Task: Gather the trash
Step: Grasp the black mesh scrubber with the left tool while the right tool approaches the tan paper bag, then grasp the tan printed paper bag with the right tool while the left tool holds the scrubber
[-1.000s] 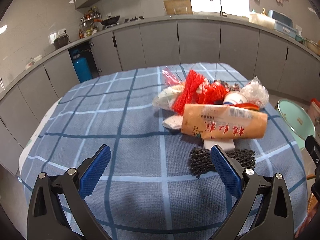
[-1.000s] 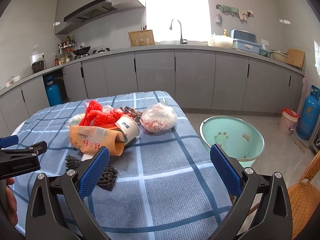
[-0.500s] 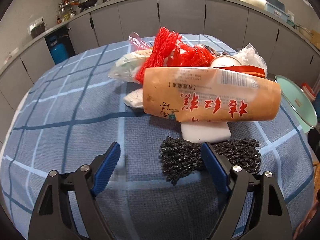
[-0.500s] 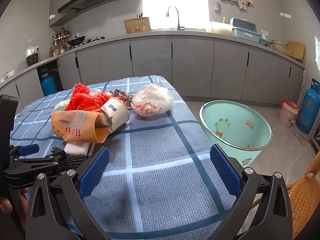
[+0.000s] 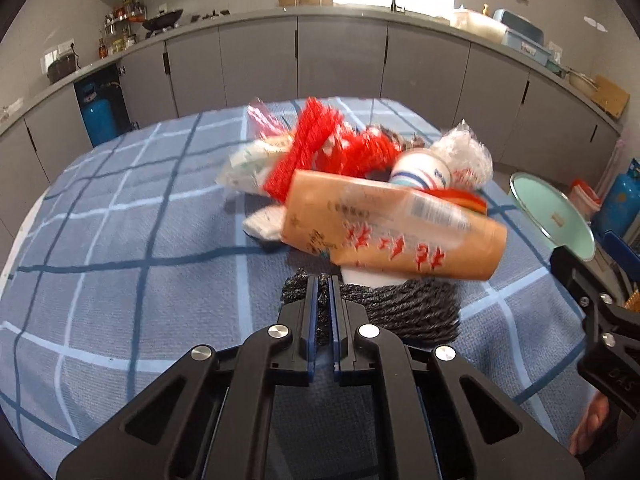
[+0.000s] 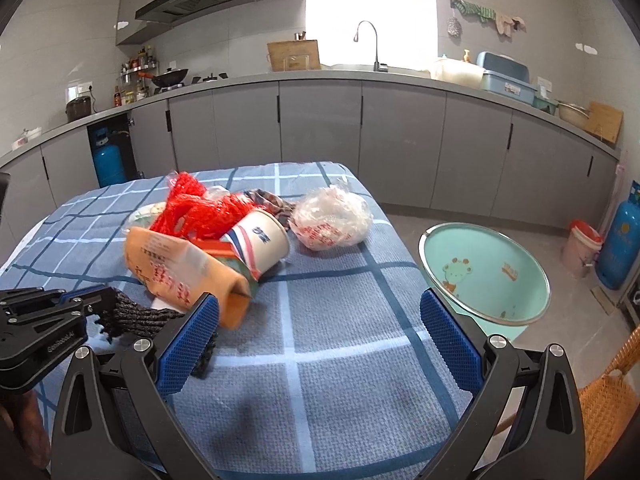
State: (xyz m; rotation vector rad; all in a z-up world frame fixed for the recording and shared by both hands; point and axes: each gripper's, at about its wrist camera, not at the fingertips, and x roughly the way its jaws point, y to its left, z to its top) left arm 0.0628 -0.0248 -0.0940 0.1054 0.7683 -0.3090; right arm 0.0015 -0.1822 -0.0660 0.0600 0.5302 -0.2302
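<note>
While right hand-held gripper (image 6: 318,330) gapes, left hand-held gripper (image 5: 323,286) pinches dark, coarse, prob. foam netting (image 5: 416,310).

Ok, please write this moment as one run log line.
left claw: shut on black mesh net | right claw: open, holding nothing | green basin: beside table

**Cam setup: two wrist fisheyes, one table**

Left wrist cam: low and close over the blue checked tablecloth (image 5: 120,280), facing the grey kitchen cabinets (image 5: 340,60) at frame top; orange printed packet (image 5: 392,228) fills centre.

Right wrist cam: higher, further back, same facing; cloth (image 6: 340,320) lower centre, mint-green enamel basin (image 6: 486,272) at right.

Shared: packet (image 6: 180,268), red mesh netting (image 5: 320,148) (image 6: 200,208), cabinets (image 6: 320,120), basin (image 5: 552,216) at right edge.
</note>
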